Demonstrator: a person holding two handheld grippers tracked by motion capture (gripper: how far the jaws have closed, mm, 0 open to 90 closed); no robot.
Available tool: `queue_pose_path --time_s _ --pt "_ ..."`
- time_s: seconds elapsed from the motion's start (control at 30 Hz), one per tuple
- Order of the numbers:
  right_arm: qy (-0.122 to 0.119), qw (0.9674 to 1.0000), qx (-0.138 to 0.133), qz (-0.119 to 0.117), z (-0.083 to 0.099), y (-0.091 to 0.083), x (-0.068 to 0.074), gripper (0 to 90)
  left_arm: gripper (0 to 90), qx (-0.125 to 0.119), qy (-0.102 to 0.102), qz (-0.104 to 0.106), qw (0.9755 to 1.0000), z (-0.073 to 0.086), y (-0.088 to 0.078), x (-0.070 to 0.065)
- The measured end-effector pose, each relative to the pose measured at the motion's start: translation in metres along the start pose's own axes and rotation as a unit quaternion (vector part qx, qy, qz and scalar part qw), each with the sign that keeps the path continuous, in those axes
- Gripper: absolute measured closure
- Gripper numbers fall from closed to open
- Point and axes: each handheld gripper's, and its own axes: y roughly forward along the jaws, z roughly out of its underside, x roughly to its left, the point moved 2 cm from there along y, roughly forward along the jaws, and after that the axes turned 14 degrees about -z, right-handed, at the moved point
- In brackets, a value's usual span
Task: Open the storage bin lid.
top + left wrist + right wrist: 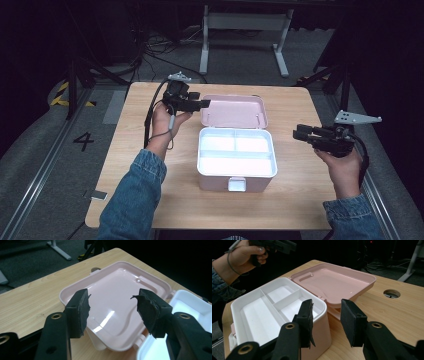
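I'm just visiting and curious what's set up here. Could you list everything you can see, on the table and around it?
Storage box: one, pink, middle of the table, open.
Lid: one, pink, folded back flat on the table behind the box.
Tray: one, white, inside the box, three empty compartments.
Latch: one, white, on the box's front wall.
Table: one, light wood, with a round cable hole.
Desk frame: one, white, on the floor behind the table.
Cables: several, dark, on the floor behind the table.
Left gripper: one, black, open, held above the lid's left edge.
Right gripper: one, black, open, right of the box.
Sleeves: two, blue denim.
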Motion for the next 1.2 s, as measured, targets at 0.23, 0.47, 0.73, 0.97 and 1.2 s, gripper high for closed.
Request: queue_pose_path --time_s 0.23,0.47,0.73,0.97,1.2 --pt "-0.009 0.9999 0.004 -0.001 -0.004 0.004 -0.003 61.8 43.4 -0.016 0.019 0.002 0.9997 0.006 -0.035 -0.007" --pt "-0.009 0.9999 0.012 0.004 -0.007 0.007 -0.009 60.6 42.6 -0.009 0.048 -0.035 0.9982 0.028 -0.076 -0.009" --pt "-0.003 0.9996 0.026 0.011 -0.007 0.007 -0.019 58.8 41.3 -0.008 0.032 -0.043 0.9986 0.055 -0.105 0.0" --pt "0.006 0.9984 0.047 0.031 -0.002 0.003 -0.027 57.5 41.3 0.013 0.013 -0.088 0.9959 0.089 -0.124 0.019" --pt "0.022 0.9963 0.067 0.049 0.007 -0.001 -0.035 56.1 40.6 0.058 0.011 -0.13 0.9897 0.11 -0.126 0.036"
